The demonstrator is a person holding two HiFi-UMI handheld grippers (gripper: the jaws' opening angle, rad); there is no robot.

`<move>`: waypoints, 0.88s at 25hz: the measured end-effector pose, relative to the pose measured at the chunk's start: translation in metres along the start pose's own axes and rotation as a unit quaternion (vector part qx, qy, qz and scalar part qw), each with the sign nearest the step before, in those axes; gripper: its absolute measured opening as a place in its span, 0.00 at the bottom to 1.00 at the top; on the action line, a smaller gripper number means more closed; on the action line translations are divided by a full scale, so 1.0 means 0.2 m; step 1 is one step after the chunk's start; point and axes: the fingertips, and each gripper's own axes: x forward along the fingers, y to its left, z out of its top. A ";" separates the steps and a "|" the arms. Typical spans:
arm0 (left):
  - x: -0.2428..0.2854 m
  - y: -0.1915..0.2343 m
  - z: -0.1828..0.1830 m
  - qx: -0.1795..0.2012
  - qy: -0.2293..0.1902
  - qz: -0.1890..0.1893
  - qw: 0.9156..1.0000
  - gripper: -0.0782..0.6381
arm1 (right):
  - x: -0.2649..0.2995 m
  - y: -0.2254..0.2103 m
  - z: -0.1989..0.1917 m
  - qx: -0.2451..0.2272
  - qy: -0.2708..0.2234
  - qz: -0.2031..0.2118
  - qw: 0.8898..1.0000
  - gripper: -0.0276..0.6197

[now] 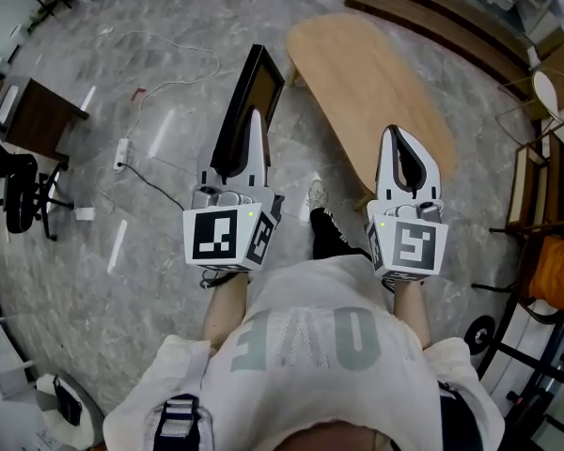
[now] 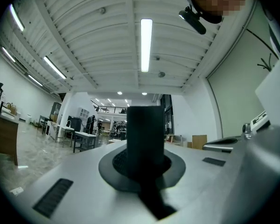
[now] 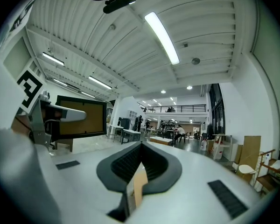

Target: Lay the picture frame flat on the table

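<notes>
Grey marble floor [image 1: 122, 139] fills most of the head view. A long oval wooden table [image 1: 357, 73] runs from the upper middle down toward the right, with its top bare. The person's pale shirt [image 1: 310, 346] takes up the bottom centre, with one shoe [image 1: 317, 195] showing between the two grippers.

The black frame [image 1: 249, 101] is in the upper centre, just left of the table's near end. It stands on edge, leaning and seen almost edge-on, over the floor and not on the table. The left gripper [image 1: 254, 120], left of centre, has its jaws pinching the frame. In the left gripper view the frame's dark edge rises straight up between them. In the right gripper view the frame shows at the left as a brown panel in a black border.

The right gripper [image 1: 395, 137], right of centre, is over the table's near edge. Its jaws are pressed together on nothing, and only a thin tan sliver shows in the slit between them.

A dark desk [image 1: 42, 116] and a black chair [image 1: 19, 191] stand at the left edge. A white power strip [image 1: 122, 153] with its cable lies on the floor beside them
</notes>
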 end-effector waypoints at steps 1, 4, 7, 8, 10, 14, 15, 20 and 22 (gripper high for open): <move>0.07 0.02 -0.01 -0.001 0.000 -0.001 1.000 0.14 | 0.08 -0.02 -0.01 0.002 0.004 0.004 1.000 0.05; 0.28 0.08 -0.01 -0.005 0.000 -0.001 1.000 0.14 | 0.30 -0.06 0.03 0.000 0.004 0.015 1.000 0.05; 0.49 0.13 0.02 -0.009 -0.005 0.010 1.000 0.14 | 0.53 -0.12 0.07 -0.003 -0.004 0.030 1.000 0.05; 0.55 0.14 0.03 -0.009 -0.006 0.015 1.000 0.14 | 0.60 -0.14 0.08 -0.004 -0.004 0.035 0.999 0.05; 0.69 0.17 0.03 -0.010 -0.007 0.022 1.000 0.14 | 0.73 -0.20 0.09 -0.003 -0.003 0.042 0.999 0.05; 0.91 0.26 0.04 -0.012 -0.004 0.041 0.999 0.14 | 0.96 -0.24 0.10 -0.002 0.003 0.063 0.998 0.05; 0.97 0.29 0.05 -0.012 -0.004 0.046 0.999 0.14 | 1.01 -0.26 0.11 -0.002 0.002 0.069 0.998 0.05; 1.24 0.37 0.06 -0.002 -0.016 0.073 0.997 0.14 | 1.29 -0.39 0.09 0.010 -0.001 0.072 0.997 0.05; 1.33 0.39 0.06 0.002 -0.015 0.077 0.997 0.14 | 1.38 -0.44 0.05 0.017 0.005 0.073 0.997 0.05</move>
